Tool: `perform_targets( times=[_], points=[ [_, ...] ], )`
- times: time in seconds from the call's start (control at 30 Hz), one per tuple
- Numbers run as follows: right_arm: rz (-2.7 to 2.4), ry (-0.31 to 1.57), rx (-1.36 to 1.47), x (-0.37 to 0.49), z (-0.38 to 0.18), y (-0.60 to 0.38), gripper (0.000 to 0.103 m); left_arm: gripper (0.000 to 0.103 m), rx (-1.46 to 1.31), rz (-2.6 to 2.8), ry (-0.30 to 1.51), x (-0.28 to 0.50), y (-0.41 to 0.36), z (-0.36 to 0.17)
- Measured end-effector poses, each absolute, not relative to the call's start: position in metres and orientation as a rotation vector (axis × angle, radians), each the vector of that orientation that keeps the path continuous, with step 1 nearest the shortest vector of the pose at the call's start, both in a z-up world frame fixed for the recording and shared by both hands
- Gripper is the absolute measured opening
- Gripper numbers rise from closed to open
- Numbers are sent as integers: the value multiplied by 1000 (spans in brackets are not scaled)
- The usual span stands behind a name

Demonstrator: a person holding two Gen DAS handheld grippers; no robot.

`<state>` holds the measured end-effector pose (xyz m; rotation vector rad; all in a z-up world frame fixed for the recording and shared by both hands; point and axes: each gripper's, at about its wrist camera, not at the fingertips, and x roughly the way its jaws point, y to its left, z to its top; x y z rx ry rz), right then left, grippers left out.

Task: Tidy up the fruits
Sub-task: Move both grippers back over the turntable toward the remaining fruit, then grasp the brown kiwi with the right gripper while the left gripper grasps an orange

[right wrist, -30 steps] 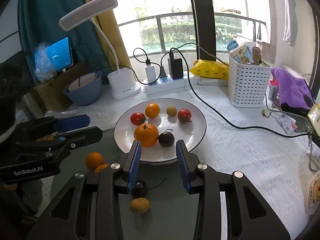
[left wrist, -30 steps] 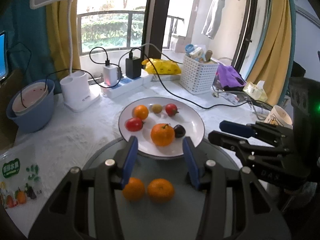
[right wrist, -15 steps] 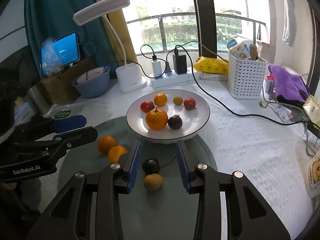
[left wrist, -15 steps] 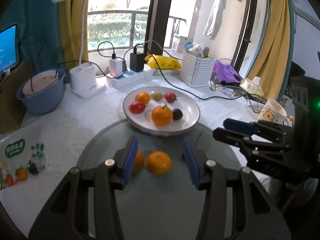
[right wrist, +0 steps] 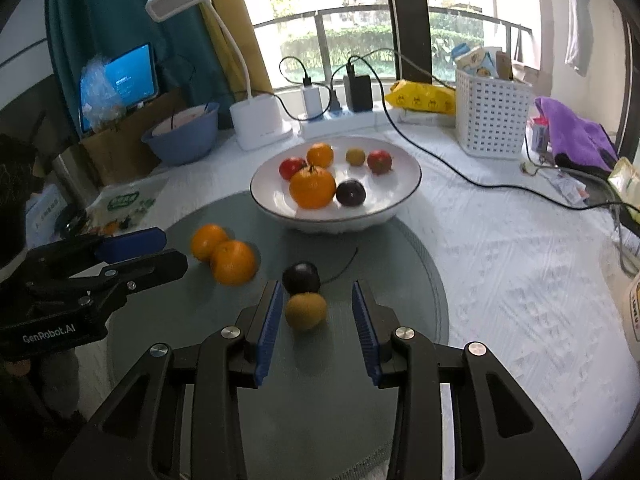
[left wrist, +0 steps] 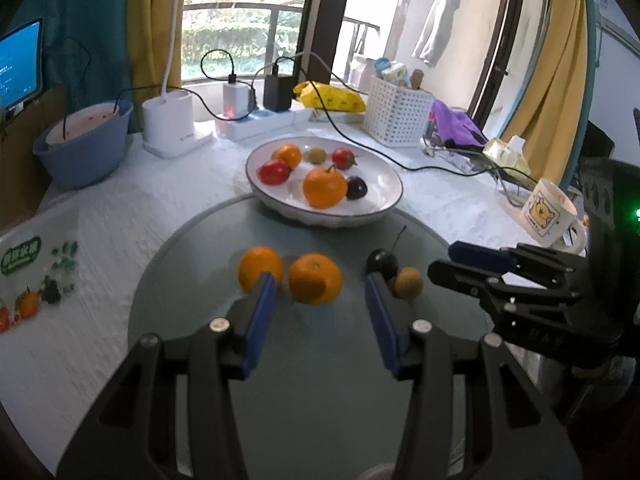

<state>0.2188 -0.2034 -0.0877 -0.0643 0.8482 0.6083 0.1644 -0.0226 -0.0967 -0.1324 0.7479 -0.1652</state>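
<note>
Right gripper (right wrist: pixel 316 312) apart, empty | kiwi (right wrist: pixel 306 311) between its fingers | left gripper (left wrist: pixel 320 300) apart, orange (left wrist: pixel 315 278) just ahead

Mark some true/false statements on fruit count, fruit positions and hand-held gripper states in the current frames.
1. The white plate holds six fruits. True.
2. Both hand-held grippers are shut on fruit. False: the left hand-held gripper and the right hand-held gripper are open and hold nothing.
3. The dark plum and the brown fruit sit touching on the glass disc. True.
4. The two loose oranges lie on the plate. False: they lie on the glass disc, in front of the plate.
5. The white basket is empty. False: packages stick out of its top.
</note>
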Motion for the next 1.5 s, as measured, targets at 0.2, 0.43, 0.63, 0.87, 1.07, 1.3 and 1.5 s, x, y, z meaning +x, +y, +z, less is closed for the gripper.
perform_targets(
  times=[0.2, 0.43, 0.63, 0.87, 1.07, 1.3, 1.5],
  points=[
    [624, 887, -65, 217, -101, -200, 38, 48, -139, -160, 776, 165, -24, -108],
    [647, 914, -77, 220, -110, -190, 38, 48, -138, -156, 804, 171, -25, -114],
    [664, 947, -96, 226, -116, -185, 38, 48, -137, -160, 818, 178, -27, -118],
    [673, 954, -112, 232, -117, -184, 38, 48, -130, -158, 836, 189, -30, -122],
    [684, 955, -96, 238, -118, -189, 33, 48, -118, -152, 853, 199, -33, -126],
    [688, 952, -80, 242, -117, -195, 30, 48, -84, -143, 854, 208, -39, -129],
    [683, 944, -69, 242, -116, -201, 30, 47, -77, -139, 865, 209, -40, -132]
  ],
)
